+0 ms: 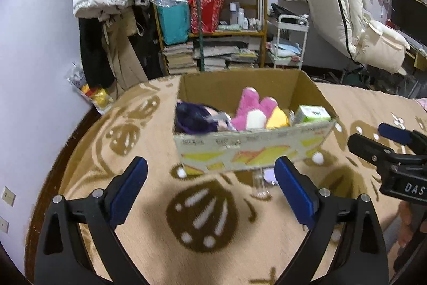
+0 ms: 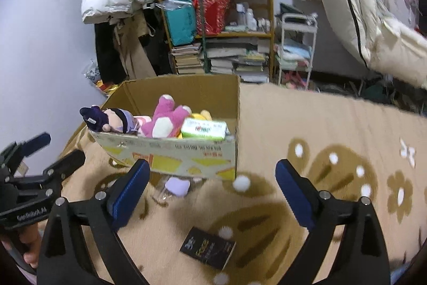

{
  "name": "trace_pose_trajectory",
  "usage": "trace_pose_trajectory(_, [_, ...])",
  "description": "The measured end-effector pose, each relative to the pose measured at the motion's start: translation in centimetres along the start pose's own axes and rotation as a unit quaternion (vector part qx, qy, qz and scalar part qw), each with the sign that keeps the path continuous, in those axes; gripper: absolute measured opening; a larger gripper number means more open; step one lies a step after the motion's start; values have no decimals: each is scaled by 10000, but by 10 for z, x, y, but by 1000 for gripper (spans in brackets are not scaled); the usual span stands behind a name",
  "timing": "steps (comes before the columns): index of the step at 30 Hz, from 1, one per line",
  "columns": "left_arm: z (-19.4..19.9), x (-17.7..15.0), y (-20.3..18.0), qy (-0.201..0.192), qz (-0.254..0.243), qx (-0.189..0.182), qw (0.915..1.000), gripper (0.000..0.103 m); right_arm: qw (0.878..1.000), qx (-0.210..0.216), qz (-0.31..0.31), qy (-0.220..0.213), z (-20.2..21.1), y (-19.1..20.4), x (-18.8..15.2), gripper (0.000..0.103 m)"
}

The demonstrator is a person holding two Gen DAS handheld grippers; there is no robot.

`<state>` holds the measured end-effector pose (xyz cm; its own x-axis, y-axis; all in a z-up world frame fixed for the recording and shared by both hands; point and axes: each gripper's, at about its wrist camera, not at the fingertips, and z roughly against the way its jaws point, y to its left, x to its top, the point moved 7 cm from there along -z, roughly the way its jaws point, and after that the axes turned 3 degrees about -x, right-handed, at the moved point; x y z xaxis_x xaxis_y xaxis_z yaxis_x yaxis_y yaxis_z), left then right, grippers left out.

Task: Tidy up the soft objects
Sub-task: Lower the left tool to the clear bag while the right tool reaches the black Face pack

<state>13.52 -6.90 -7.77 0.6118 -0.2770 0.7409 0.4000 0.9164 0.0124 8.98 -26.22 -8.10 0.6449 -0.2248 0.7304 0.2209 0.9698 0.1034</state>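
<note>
Several soft toys already sit in the cardboard box [image 2: 170,148] on the patterned blanket [image 2: 333,124]: a dark-haired doll [image 2: 112,119] at its left end, leaning over the rim, a pink plush [image 2: 165,119] in the middle with something yellow behind it, and a green-and-white pack [image 2: 204,128] to the right. Both claws are spread wide and hold nothing; the left gripper [image 1: 210,188] and the right gripper [image 2: 212,188] hover on the near side of the box.

Near the box's front wall lies a small lilac pad [image 2: 177,186], and nearer still a dark booklet-like packet [image 2: 208,250]. The pad looks light and squashy, so pinching across its middle should hold it without harm. The plush would compress and sag; a grip on the body rather than a limb seems steadier. The packet looks flat and stiffer, likely needing an edge pinch.
</note>
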Motion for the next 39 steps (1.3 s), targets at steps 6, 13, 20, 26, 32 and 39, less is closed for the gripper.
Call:
trace_pose_trajectory(6, [3,-12,-6,170,-26,-114,9998,95,9974,152,-472,531,-8,-7,-23,99])
trace_pose_trajectory(13, [-11,-22,-10,437,-43,-156,9989,95,9913,96,-700,1112,-25,-15,-45,99])
trace_pose_trajectory(20, [-33,-31,-24,692,-189,-308,9969,95,9841,76,-760,1602,-42,-16,-59,99])
trace_pose_trajectory(26, [-52,-43,-43,982,-403,-503,9931,95,9770,103,-807,1973,-56,-14,-71,88])
trace_pose_trajectory(32, [-69,-53,-53,1198,-587,-618,9891,95,9687,152,-989,2273,-67,-17,-81,82])
trace_pose_trajectory(39, [-94,-66,-52,1577,-543,-677,9837,95,9608,214,-1143,2518,-78,-19,-91,81])
